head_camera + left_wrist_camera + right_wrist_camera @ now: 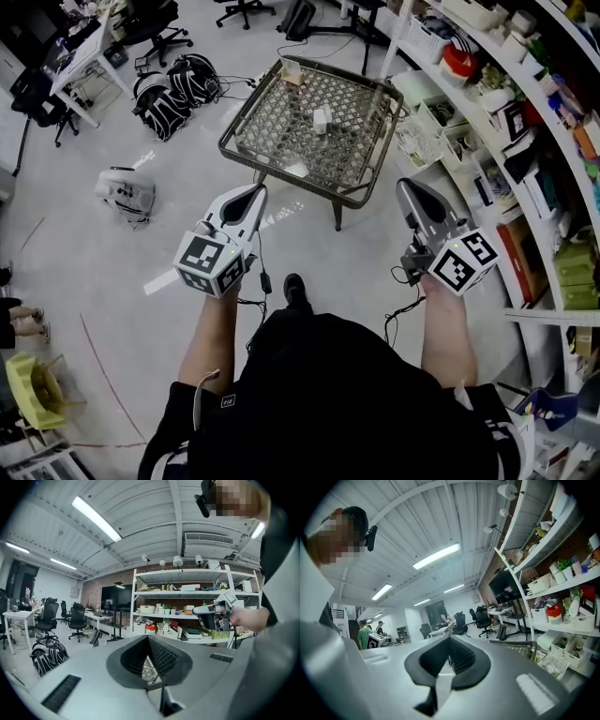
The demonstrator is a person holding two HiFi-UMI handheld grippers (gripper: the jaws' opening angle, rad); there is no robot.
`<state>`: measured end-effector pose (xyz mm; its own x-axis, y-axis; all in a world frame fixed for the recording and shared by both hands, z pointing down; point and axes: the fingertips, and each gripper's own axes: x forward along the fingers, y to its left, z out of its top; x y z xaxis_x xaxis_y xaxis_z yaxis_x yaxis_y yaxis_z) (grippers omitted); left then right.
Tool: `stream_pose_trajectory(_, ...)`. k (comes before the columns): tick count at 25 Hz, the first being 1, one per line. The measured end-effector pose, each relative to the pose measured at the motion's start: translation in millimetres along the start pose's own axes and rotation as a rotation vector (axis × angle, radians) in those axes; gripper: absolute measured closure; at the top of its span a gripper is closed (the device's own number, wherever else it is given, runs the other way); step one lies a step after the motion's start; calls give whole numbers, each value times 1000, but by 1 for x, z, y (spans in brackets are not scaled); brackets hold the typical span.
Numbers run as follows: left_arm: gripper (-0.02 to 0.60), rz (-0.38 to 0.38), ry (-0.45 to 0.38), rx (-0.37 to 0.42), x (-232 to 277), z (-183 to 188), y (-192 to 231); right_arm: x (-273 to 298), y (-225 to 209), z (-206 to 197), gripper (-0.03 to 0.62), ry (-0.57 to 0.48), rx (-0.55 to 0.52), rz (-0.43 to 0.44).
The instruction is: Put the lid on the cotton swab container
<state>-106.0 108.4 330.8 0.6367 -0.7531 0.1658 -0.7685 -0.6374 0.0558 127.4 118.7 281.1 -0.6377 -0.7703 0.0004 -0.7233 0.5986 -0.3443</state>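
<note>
A small white container [321, 120] stands near the middle of the wicker-top table [272, 159], which is on the floor ahead of me. A flat white piece [296, 170], possibly the lid, lies near the table's front edge. Another small pale item [292, 71] sits at the far edge. My left gripper [255, 193] is held in the air short of the table's near left corner, jaws shut and empty. My right gripper [405, 186] hangs off the table's right side, jaws shut and empty. In the left gripper view the closed left gripper [149, 639] points at the shelves, with the right gripper [213, 613] in sight.
Tall shelving [525, 141] packed with boxes and bins runs along the right. Two black backpacks [178, 89] and a grey bag [125, 192] lie on the floor to the left. Office chairs [150, 23] and desks stand at the back.
</note>
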Motion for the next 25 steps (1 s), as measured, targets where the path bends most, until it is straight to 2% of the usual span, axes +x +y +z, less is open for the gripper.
stream_pose_trajectory(9, 575, -15, -1, -33, 20, -6, 59, 59, -7, -6, 583, 48, 0, -24)
stream_pose_trajectory(17, 575, -8, -12, -54, 11, -10, 105, 107, 17, -9, 583, 75, -9, 3)
stream_pose_trajectory(25, 575, 11, -26, -62, 6, -7, 126, 123, 15, -4, 583, 82, -5, 0)
